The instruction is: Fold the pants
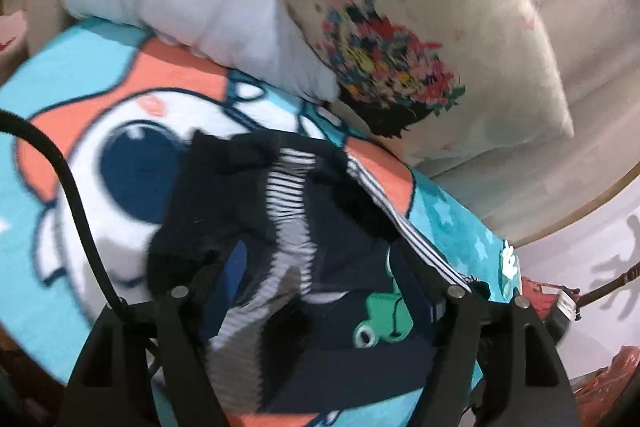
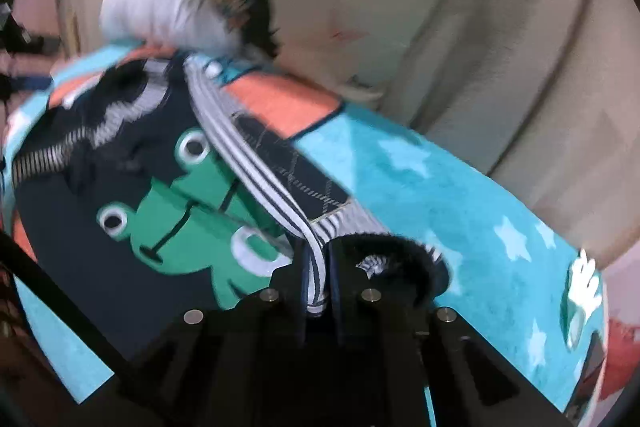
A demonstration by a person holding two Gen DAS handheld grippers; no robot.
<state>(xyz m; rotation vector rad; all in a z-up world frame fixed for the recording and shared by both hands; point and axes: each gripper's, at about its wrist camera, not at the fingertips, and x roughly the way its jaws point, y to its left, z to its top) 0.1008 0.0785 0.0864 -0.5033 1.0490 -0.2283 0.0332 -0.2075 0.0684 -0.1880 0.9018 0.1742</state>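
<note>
The right gripper is clamped on the striped edge of the pants, which lie on a cartoon blanket. The left gripper hovers spread over them. A fold seems underway; next, carry the edge across.

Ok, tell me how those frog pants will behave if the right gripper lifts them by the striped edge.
The pants look like soft knit, already rumpled on the blanket, so they will probably sag and trail. The right gripper pinches only the striped edge, so the rest likely hangs. The left gripper stands open, so that side probably lags.
</note>
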